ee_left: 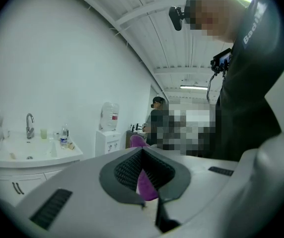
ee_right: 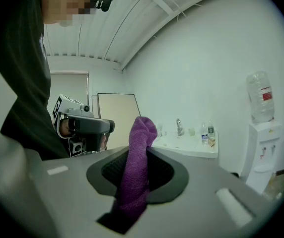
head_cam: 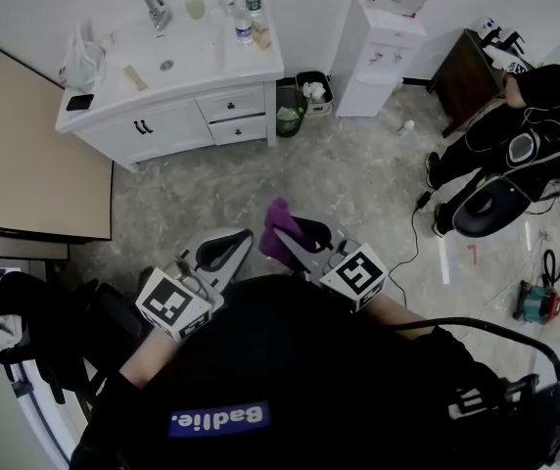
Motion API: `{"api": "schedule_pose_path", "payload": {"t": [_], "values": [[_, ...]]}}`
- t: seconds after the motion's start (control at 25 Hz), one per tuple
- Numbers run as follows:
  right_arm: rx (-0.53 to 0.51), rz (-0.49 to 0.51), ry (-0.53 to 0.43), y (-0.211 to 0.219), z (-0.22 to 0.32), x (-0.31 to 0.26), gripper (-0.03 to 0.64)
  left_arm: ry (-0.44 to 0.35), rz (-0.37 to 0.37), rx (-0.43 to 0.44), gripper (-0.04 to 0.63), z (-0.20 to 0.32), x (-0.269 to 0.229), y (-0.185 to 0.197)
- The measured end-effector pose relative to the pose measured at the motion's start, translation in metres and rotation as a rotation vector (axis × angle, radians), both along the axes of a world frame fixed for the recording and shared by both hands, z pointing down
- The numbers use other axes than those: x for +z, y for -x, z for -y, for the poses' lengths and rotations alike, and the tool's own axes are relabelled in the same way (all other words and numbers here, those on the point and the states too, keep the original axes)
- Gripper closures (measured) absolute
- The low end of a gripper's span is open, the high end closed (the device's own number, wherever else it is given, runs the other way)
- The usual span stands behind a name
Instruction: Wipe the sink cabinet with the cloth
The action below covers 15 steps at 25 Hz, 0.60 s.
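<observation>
The white sink cabinet (head_cam: pixel 177 116) stands against the far wall, well away from both grippers; it also shows in the left gripper view (ee_left: pixel 28 167) and the right gripper view (ee_right: pixel 191 150). A purple cloth (head_cam: pixel 280 225) (ee_right: pixel 137 167) is pinched upright in my right gripper (head_cam: pixel 295 238) (ee_right: pixel 139 157), which is shut on it. My left gripper (head_cam: pixel 219 251) (ee_left: pixel 143 155) is beside it, jaws shut with nothing between them; the cloth (ee_left: pixel 147 182) shows behind its jaws. Both grippers are held close to my chest, above the floor.
On the cabinet top are a faucet (head_cam: pixel 156 8), bottles (head_cam: pixel 244 27) and a cup. A dark bin (head_cam: pixel 290 109) and a water dispenser (head_cam: pixel 378 57) stand to its right. A person in black (head_cam: pixel 539 106), bags and cables are at the right; a beige panel (head_cam: pixel 25 155) lies left.
</observation>
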State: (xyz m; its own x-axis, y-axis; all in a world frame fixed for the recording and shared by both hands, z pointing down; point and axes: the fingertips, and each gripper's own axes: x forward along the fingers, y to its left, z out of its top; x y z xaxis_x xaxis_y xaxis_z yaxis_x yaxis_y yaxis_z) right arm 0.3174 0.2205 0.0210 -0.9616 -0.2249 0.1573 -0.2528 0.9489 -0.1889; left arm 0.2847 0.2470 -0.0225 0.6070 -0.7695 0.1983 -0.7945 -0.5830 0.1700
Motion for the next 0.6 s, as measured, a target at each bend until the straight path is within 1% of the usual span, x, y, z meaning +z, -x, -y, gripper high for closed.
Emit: {"api": "schedule_pose_path", "payload": {"t": [0.12,0.28,0.48,0.6], "values": [[-0.009,0.015,0.036,-0.004,0.014,0.005,0.54,0.015,0.013,-0.025,0.606,0.007,0.006,-0.007],[-0.055,0.008,0.036,0.003,0.028,0.012,0.54,0.022,0.021,-0.065,0.606,0.019,0.012,-0.004],[-0.072,-0.011,0.038,0.031,0.05,0.021,0.54,0.026,0.008,-0.09,0.606,0.04,0.016,0.027],[-0.049,-0.029,0.028,0.057,0.071,0.028,0.54,0.025,-0.016,-0.061,0.606,0.06,0.025,0.053]]}}
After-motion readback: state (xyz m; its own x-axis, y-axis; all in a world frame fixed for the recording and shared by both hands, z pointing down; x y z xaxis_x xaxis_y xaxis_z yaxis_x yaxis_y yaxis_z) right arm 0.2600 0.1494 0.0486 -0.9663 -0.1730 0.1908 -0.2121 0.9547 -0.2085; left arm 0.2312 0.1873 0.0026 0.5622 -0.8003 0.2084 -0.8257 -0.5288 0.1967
